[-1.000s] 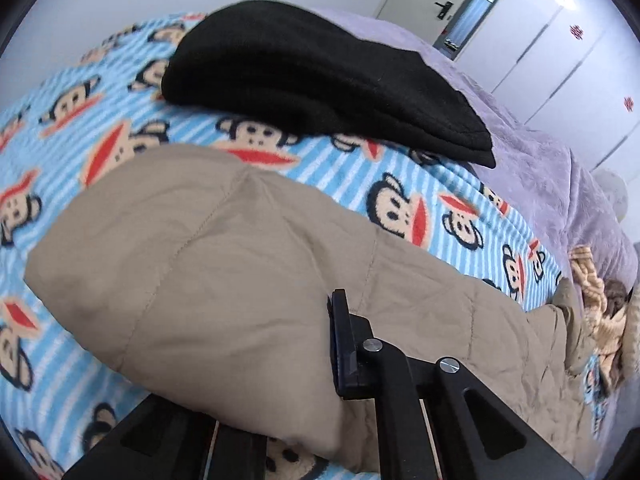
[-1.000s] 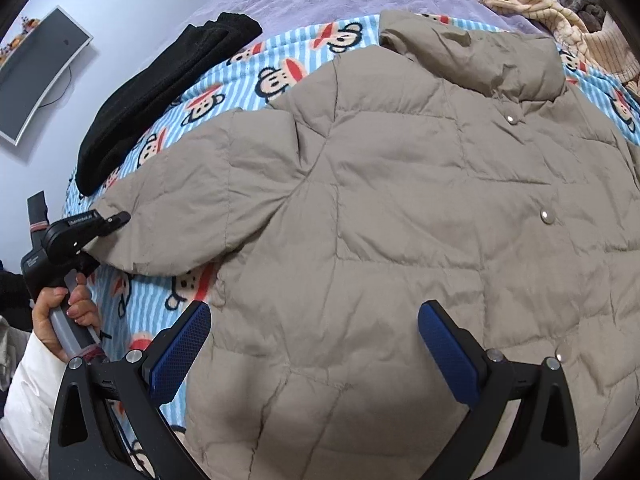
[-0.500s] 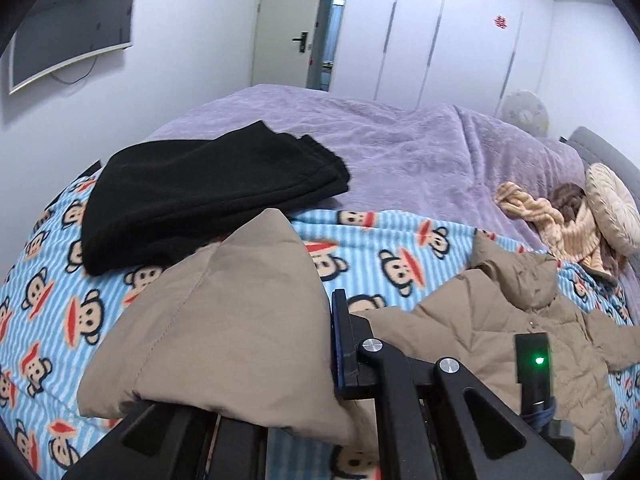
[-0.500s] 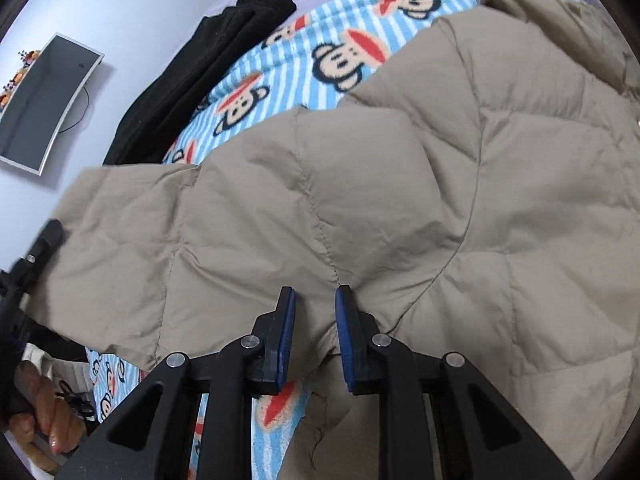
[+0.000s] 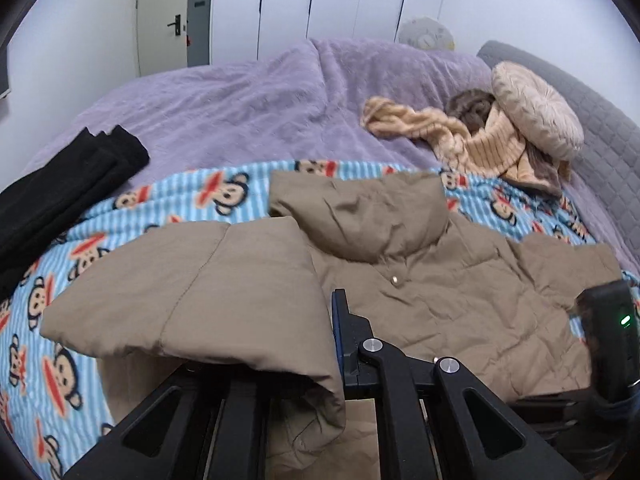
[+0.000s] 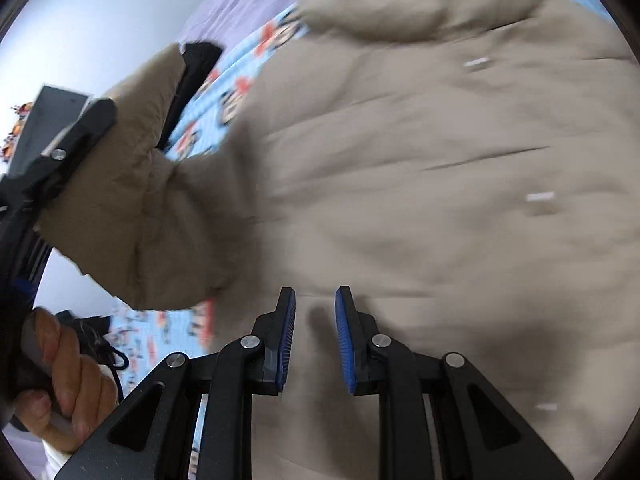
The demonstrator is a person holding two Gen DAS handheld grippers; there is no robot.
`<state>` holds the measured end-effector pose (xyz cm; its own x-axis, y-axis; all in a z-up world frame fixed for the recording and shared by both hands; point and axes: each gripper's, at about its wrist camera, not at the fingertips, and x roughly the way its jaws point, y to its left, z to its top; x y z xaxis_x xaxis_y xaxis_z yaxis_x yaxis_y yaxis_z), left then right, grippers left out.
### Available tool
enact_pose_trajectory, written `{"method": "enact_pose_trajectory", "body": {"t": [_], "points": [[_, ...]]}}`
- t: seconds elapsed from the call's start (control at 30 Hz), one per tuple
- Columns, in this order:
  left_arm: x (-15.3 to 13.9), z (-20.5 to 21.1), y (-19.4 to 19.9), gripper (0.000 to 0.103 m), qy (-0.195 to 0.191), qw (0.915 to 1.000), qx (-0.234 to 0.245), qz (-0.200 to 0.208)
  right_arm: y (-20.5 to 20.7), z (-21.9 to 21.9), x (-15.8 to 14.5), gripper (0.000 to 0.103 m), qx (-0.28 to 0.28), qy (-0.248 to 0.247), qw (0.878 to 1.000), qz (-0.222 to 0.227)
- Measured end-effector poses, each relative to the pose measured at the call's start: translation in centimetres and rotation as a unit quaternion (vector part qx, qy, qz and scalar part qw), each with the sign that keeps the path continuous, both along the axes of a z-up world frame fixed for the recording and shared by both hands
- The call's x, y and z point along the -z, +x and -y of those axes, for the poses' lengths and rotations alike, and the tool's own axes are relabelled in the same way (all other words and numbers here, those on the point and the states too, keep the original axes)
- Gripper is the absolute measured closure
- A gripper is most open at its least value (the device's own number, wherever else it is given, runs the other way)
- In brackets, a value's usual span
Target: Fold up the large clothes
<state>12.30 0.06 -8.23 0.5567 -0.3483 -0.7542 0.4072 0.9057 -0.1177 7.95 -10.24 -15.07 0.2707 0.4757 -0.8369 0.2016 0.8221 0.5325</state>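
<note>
**Sleeve's coming over, first fold underway**

Starting at the left: the folded black garment (image 5: 60,188) lies on the purple bedspread (image 5: 248,96), well clear of the action. Next to it is the blue striped monkey-print blanket (image 5: 176,204), and spread across that is the big tan quilted puffer jacket (image 5: 432,292), front up, hood toward the headboard.

What changed: a second ago the jacket's sleeve (image 5: 192,296) lay stretched out flat to the side over the blanket. Now it's lifted and swung in over the jacket's body, so the sleeve fold is about half done, I'd say. It still needs laying down flat on the chest.

The left gripper (image 5: 320,360) has the cuff end of that sleeve pinched in its jaws, fabric draped right over the left finger. In the right wrist view you can see it held up above the bed, tilted, with the person's bare hand (image 6: 60,372) wrapped round the handle.

The right gripper (image 6: 315,340) has moved too: half a second ago its jaws were closed on the fabric near the armpit, now they're slightly parted with nothing between them, hovering low over the jacket's lower body. That view is motion-blurred, so I can't tell if the tips touch the cloth.

Far right of the bed: a crumpled beige knit sweater (image 5: 472,140) and a round cream cushion (image 5: 536,112).
</note>
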Motion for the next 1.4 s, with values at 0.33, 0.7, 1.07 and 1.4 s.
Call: {"method": "enact_pose_trajectory", "body": {"t": [0.33,0.7,1.07,1.4], "points": [[6.9,2.9,-3.3,0.090,0.094,0.9934,0.028,-0.059,-3.9,10.4,1.1,0.080,0.052,-0.057,0.997,-0.013],[2.3,-8.3,-4.7,0.000,0.077,0.9903,-0.114,-0.019,-2.2,6.5,-2.5,0.034,-0.019,-0.101,0.993,0.049],[8.8,-16.8,-2.1,0.000,0.060,0.9611,-0.243,-0.117,1.4,-9.0,-4.8,0.013,-0.216,-0.285,0.918,0.174],[8.8,-15.7,-2.2,0.000,0.078,0.9655,-0.224,-0.106,2.8,1.6,-4.1,0.091,-0.030,-0.228,0.964,0.136]]}}
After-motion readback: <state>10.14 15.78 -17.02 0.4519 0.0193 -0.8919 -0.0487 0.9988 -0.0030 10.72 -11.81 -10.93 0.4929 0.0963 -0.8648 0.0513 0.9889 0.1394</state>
